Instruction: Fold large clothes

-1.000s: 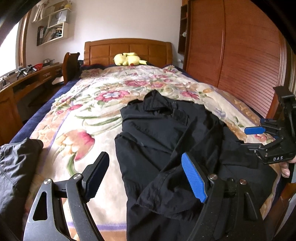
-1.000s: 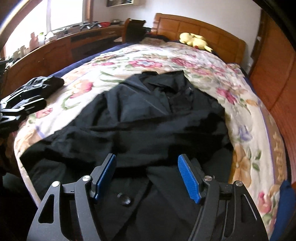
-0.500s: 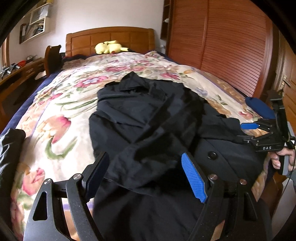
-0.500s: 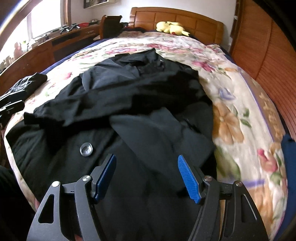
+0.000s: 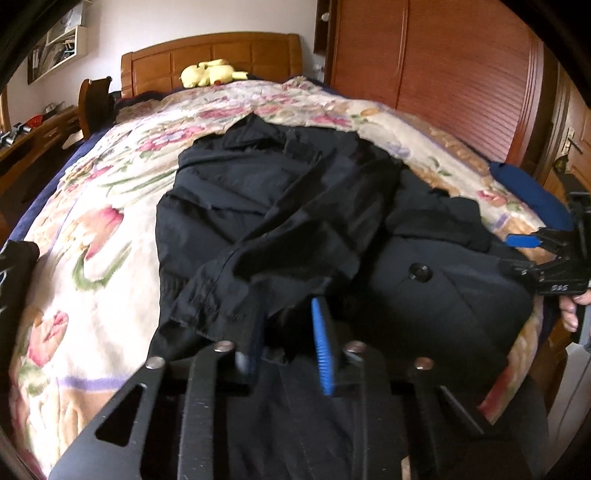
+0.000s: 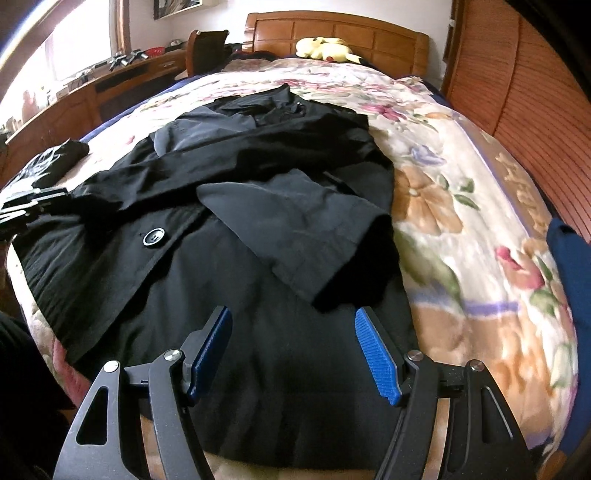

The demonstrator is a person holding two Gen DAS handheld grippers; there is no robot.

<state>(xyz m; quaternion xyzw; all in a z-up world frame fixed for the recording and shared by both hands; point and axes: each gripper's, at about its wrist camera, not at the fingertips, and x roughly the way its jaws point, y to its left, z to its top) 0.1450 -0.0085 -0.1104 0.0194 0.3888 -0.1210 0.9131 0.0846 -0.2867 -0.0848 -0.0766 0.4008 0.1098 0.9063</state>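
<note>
A: Black coat point(image 6: 258, 206), large, spread face up across the near half of a floral bedspread point(image 6: 443, 192), collar toward the wooden headboard point(image 6: 332, 33).
B: Crumpled or flat?
A: Part flat, part rumpled. Lower front smooth, one big dark button point(image 6: 153, 236) on the overlap. Both sleeves folded in over the chest, one cuff end point(image 6: 332, 258) lying open toward the near hem.
B: And the left gripper point(image 5: 286, 343)?
A: Closing, jaws nearly together, over the other sleeve's cuff point(image 5: 221, 310); dark cloth bunched between the blue pads point(image 5: 322, 347). Whether pressed tight yet, hard to say, picture smeared there.
B: Right gripper point(image 6: 291, 347)?
A: Wide apart, low over the coat's lower front, nothing between the pads. Seen also from the left camera, at the bed's right edge, fingers of a hand point(image 5: 570, 314) beneath.
B: Anything else on the bed?
A: Yellow plush toy point(image 6: 325, 48) by the headboard, another dark garment point(image 6: 51, 162) at the left edge.
</note>
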